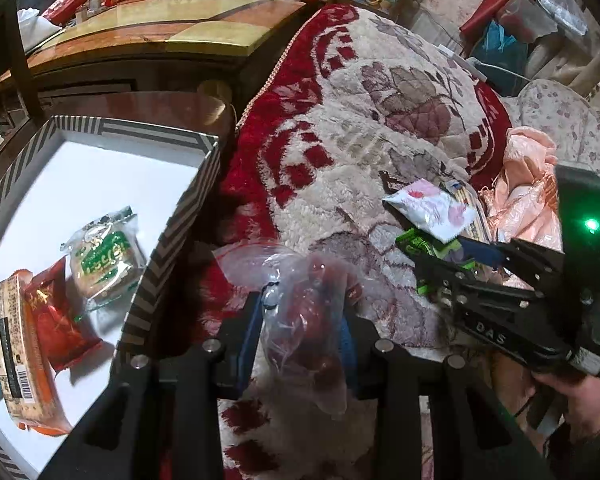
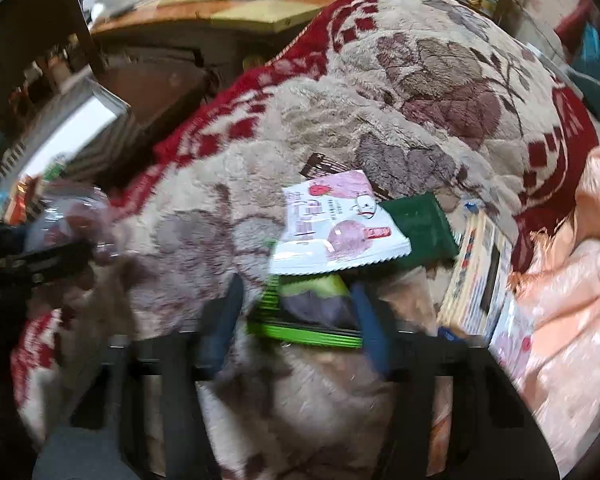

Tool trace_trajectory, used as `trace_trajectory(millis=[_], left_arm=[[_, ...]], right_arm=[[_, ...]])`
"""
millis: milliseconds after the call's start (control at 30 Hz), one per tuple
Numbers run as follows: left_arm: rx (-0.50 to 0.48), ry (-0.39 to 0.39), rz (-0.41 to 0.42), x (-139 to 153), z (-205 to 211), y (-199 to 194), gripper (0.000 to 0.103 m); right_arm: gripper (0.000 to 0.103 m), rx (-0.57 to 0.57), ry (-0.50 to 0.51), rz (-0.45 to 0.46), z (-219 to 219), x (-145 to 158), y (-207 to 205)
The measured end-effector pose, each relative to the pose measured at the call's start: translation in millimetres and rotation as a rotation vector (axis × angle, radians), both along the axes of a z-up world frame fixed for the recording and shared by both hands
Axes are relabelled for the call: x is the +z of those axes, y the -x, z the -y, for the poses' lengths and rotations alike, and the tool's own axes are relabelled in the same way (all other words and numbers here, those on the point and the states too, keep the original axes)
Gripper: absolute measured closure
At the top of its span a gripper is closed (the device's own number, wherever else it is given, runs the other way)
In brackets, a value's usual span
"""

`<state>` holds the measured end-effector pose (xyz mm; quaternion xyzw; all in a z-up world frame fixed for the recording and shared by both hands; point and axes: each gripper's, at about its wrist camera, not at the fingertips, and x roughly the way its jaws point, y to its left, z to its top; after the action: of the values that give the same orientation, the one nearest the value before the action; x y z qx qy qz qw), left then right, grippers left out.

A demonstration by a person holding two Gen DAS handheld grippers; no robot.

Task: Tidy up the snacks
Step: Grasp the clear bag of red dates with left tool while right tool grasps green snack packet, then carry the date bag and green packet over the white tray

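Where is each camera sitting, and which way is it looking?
Left wrist: rides the left gripper, looking down at its clear plastic bag of red snacks, the striped cardboard box and the right gripper.
Right wrist: rides the right gripper, looking down at the green striped packet between its fingers.
Both show the cream-and-red plush blanket and the white-and-pink sachet.
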<state>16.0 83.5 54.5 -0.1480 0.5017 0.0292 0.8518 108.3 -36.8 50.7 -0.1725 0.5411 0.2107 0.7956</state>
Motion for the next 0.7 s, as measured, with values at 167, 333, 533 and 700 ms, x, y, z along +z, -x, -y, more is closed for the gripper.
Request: trace_trajectory(millis=[167,333,533,700], left_arm=[[0.000,-0.020,0.007,3.0,2.3,3.5,0.065],[0.004,-0.039,0.011,6.3,3.0,15.6,0.065],[0.019,-0.045,-0.002,10.1,-3.2,36.5,0.065],[0.036,-0.078,0.015,20.8,-9.8,55.7,0.065]], right_arm=[[0.065,-0.013,-0.048,0.004,12.8,9.3,8.1],[0.065,-0.073,-0.223,-0.017,27.2,29.0,34.1],[0.065,-0.107,-0.324,-0.034,25.7,35.7,69.0],[0.065,-0.087,-0.370,-0.046,12.2,42.5,85.8]])
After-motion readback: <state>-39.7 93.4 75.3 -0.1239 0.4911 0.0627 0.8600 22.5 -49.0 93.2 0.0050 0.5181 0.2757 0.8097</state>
